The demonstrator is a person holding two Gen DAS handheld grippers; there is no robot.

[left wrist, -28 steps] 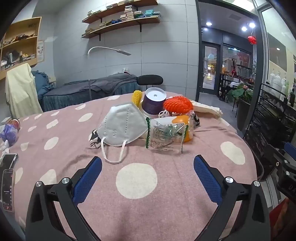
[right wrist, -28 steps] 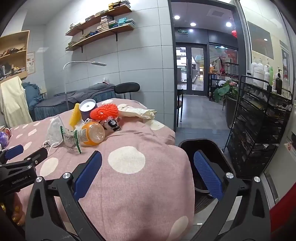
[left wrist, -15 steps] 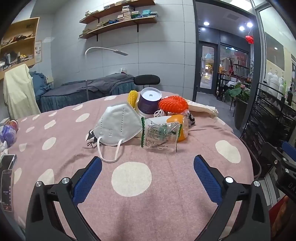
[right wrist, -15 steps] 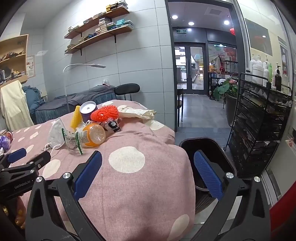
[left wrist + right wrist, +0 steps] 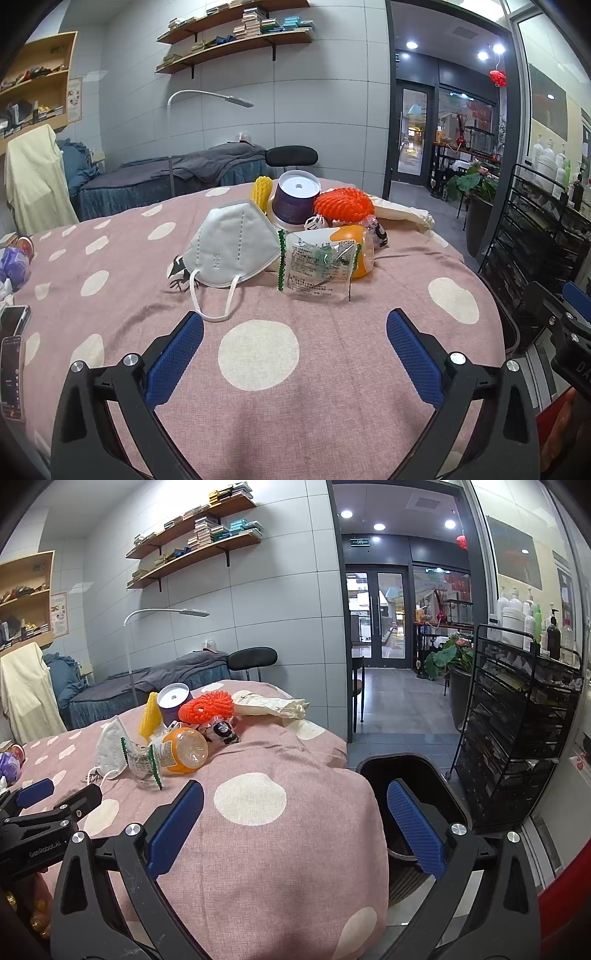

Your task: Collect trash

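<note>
My left gripper (image 5: 294, 341) stands wide open and empty above the pink dotted cloth (image 5: 258, 354). Against the earlier left-wrist frames, the trash pile sits slightly lower and larger between the fingers, so I have eased toward it; no item has moved. My right gripper (image 5: 294, 821) is also wide open and empty, over the table's corner, with the black bin (image 5: 402, 775) on the floor just beyond that corner; its view has barely shifted. I judge that collection has not started and the approach is under way.

Nearest the left gripper lie the mask (image 5: 231, 251) with its loops trailing toward me, and the clear wrapper (image 5: 317, 267) leaning on the orange bottle (image 5: 360, 247). Behind them: the purple tub (image 5: 295, 201), yellow piece (image 5: 261, 189), orange mesh (image 5: 343, 206) and a cream bag (image 5: 402, 218).

Hard to make out: the small dark-and-white items between bottle and mesh, and a printed scrap under the mask. The bin's floor is hidden by my right finger, and two phones (image 5: 13, 339) are cut off at the left edge
</note>
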